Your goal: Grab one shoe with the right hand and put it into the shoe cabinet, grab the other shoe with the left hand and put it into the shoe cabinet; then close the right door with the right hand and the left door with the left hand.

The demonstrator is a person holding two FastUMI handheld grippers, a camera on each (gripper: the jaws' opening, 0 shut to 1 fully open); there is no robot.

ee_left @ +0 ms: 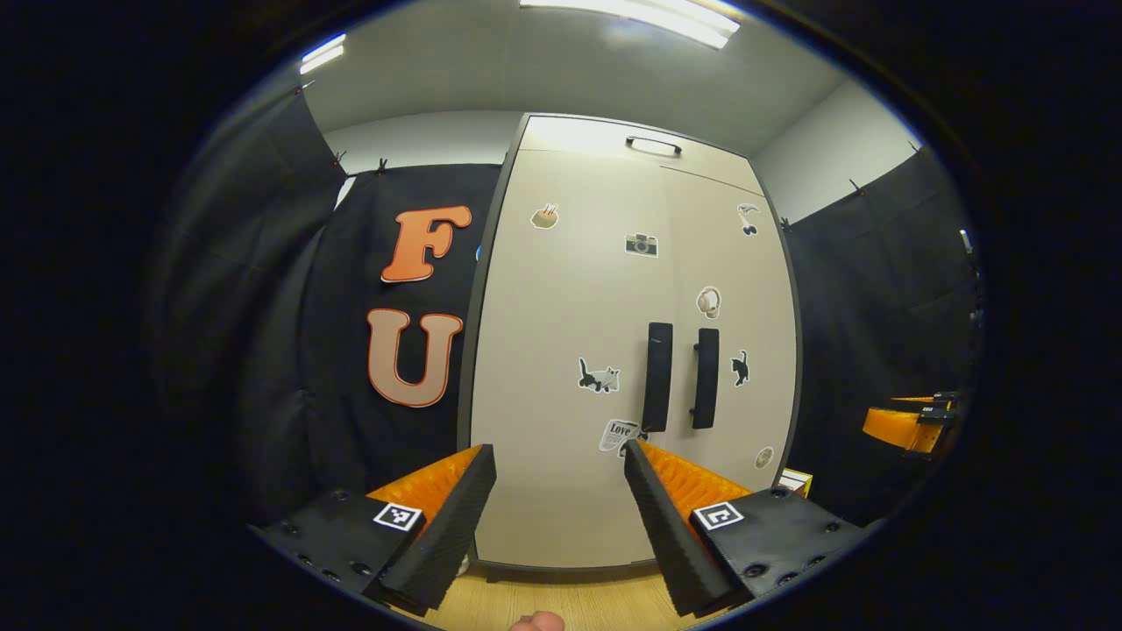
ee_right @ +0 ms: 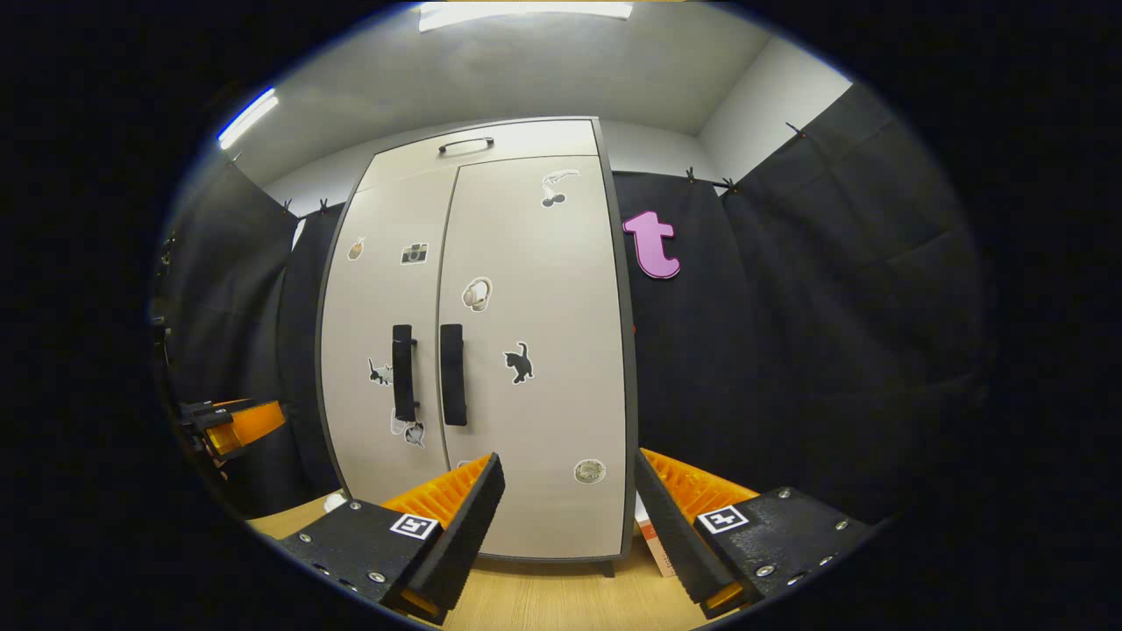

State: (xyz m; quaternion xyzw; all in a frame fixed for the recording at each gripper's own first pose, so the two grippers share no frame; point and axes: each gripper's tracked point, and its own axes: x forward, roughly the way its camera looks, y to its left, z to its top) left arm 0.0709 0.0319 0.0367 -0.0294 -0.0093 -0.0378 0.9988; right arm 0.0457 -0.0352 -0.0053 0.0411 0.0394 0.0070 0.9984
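The shoe cabinet (ee_left: 631, 350) stands upright against the black booth wall, and both of its doors sit flush: the left door (ee_left: 570, 350) and the right door (ee_left: 745, 333) meet along a thin centre seam, with the two dark vertical handles (ee_left: 657, 377) just beside each other on either side of it. No shoe lies on the strip of wooden floor (ee_left: 561, 605) in front, so the pair is presumably behind the doors, though that cannot be confirmed with the cabinet shut. Judged against the task, every step looks done. The left gripper (ee_left: 561, 491) hangs in front of the left door with its jaws spread wide and nothing between them, apart from the panel (a fingertip (ee_left: 536, 622) of the person holding it peeks in at the bottom edge). The right gripper (ee_right: 568, 499) is likewise agape and empty, held off the right door (ee_right: 535, 350) and aimed at the cabinet's lower right corner; it also appears at the far right of the left gripper view. Both seem held back because nothing remains to push. Small stickers (ee_right: 519, 362) dot the doors, and a small box (ee_right: 657, 543) rests on the floor beside the cabinet's right foot.
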